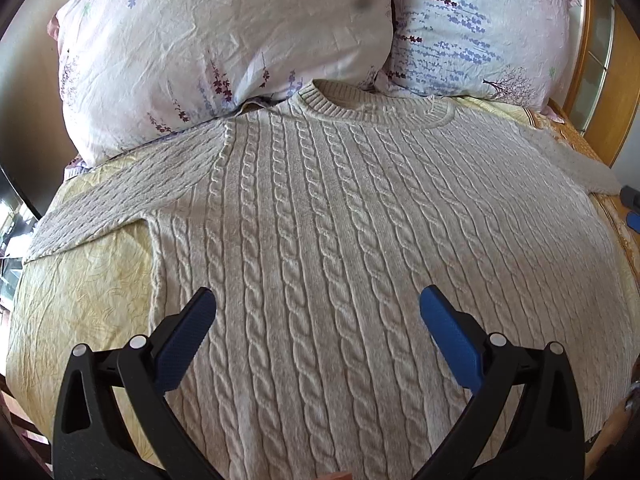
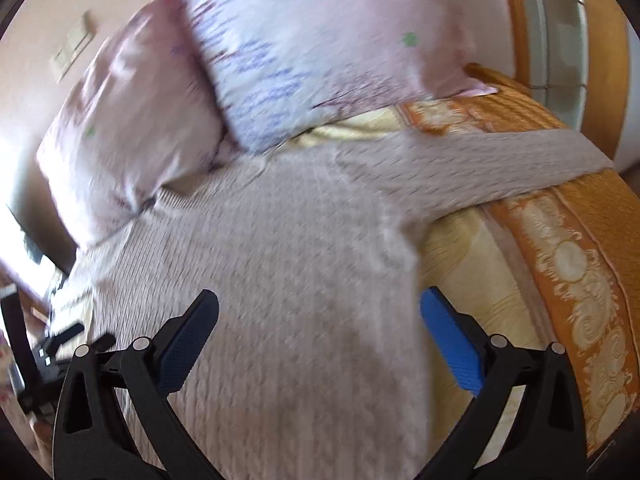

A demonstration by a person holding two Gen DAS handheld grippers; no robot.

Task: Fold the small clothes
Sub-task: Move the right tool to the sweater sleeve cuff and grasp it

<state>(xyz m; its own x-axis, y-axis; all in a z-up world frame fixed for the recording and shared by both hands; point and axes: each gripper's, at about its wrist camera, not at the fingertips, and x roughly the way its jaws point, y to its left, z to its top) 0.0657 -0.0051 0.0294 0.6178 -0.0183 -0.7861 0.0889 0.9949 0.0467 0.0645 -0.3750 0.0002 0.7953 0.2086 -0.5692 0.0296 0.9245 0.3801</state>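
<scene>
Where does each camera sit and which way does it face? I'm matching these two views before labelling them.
Left wrist: on the left gripper, looking down over the cable-knit sweater toward two pillows; its open blue-padded fingers show.
Right wrist: on the right gripper, tilted and blurred, over the sweater's side edge and its sleeve draped off the orange-bordered bedspread; its own open fingers show, plus the left gripper at lower left.
Shared: sweater, pillows, bedspread.
</scene>
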